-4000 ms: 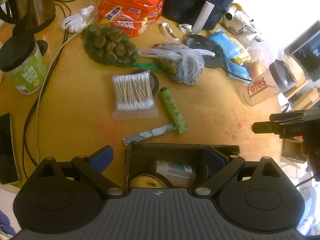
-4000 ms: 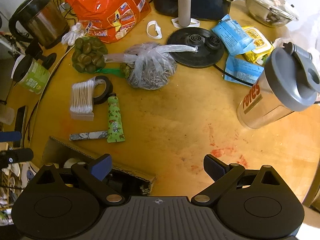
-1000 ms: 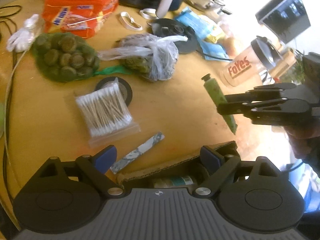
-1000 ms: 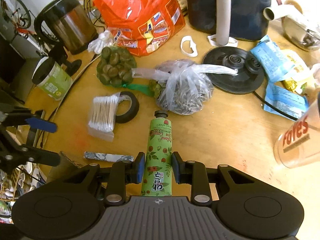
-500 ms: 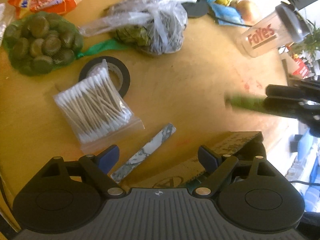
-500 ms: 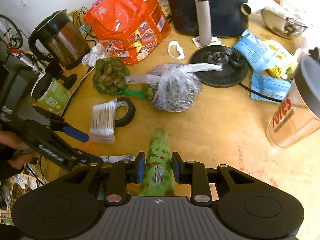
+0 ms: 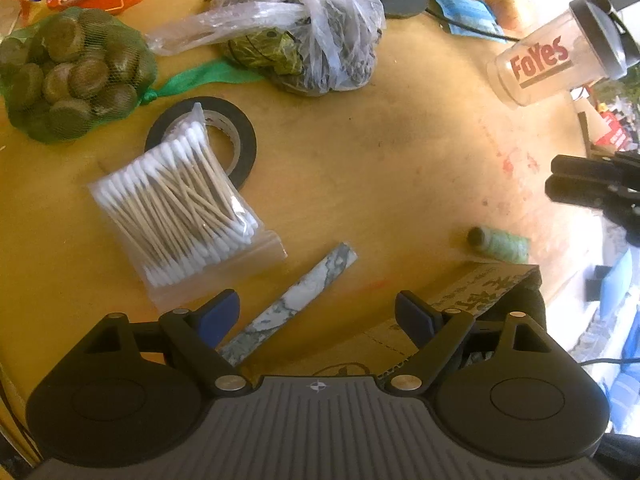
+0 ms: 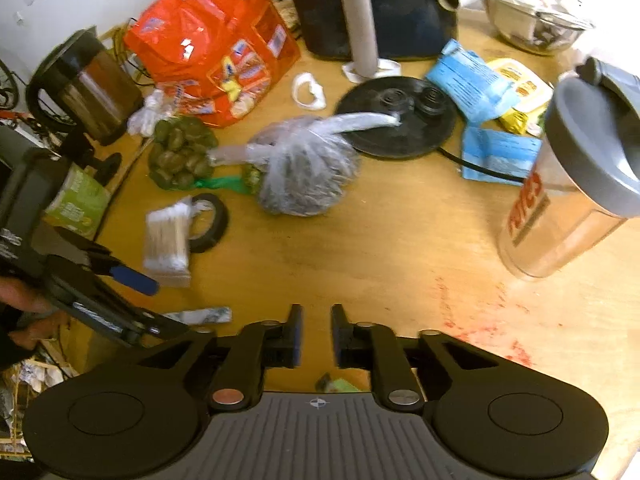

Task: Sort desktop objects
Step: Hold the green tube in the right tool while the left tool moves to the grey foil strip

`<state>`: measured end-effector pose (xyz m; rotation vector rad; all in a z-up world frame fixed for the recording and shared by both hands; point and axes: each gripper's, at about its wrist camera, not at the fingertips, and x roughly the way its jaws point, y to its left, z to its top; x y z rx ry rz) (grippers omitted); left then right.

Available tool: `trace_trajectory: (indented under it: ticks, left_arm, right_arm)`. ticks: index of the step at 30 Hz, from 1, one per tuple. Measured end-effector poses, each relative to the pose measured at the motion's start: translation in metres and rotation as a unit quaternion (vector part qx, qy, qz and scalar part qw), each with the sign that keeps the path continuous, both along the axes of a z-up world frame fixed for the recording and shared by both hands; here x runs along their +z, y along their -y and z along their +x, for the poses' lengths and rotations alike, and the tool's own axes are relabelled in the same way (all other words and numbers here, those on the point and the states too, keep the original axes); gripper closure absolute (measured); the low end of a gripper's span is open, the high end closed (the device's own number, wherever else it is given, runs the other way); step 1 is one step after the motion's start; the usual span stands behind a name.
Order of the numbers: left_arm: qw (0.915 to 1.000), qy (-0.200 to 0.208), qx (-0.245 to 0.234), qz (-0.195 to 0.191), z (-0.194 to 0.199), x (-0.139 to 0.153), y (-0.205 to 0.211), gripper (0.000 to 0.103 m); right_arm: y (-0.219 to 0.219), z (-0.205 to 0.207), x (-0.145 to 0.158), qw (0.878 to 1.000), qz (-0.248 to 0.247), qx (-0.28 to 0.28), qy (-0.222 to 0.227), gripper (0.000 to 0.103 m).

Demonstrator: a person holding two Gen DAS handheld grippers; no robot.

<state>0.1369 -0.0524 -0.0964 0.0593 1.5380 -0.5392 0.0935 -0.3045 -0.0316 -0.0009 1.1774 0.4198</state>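
Note:
My left gripper (image 7: 318, 314) is open and empty over the table's near edge. Just ahead of it lie a marbled strip (image 7: 296, 312) and a bag of cotton swabs (image 7: 180, 204) resting on a black tape roll (image 7: 240, 140). A cardboard box (image 7: 480, 292) sits under its right finger. The green tube (image 7: 500, 244), blurred, is free at the box's far flap, below my right gripper (image 7: 554, 180). In the right wrist view my right gripper (image 8: 317, 336) is nearly shut with nothing between its fingers. A green scrap of the tube (image 8: 338, 385) shows beneath it.
A net bag of green discs (image 7: 68, 76), a plastic bag of seeds (image 7: 320, 32) and a FoYes shaker bottle (image 8: 560, 200) stand on the wooden table (image 8: 400, 240). Farther back are an orange snack bag (image 8: 216, 48), a kettle (image 8: 84, 84), a black appliance (image 8: 372, 4) and blue packets (image 8: 480, 80).
The green tube has left my right gripper and dropped to the box's far flap; the fingers have closed in on nothing. My left gripper has shifted slightly nearer the table.

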Motion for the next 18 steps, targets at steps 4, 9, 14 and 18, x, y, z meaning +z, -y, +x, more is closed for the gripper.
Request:
trace_trajectory:
  ticks: [4,9,14,18]
  left_arm:
    - [1.0,0.002,0.008,-0.004,0.001,0.002,-0.002,0.017]
    - [0.9998,0.003,0.017,-0.009,0.003,0.004,-0.005,0.017]
    - [0.9995,0.005,0.026,-0.014,0.004,0.006,-0.008,0.017]
    - [0.9994,0.003,0.03,-0.018,0.005,0.006,-0.007,0.017]
  right_arm:
    - [0.018,-0.001,-0.008,1.0,-0.026,-0.001,0.0,0.039]
    - [0.036,-0.01,-0.022,0.998,-0.053,0.024,-0.01,0.032]
    - [0.039,-0.024,-0.045,0.993,-0.066,0.09,-0.025,0.032]
    - [0.03,-0.033,-0.063,0.985,-0.091,0.145,-0.026,0.032]
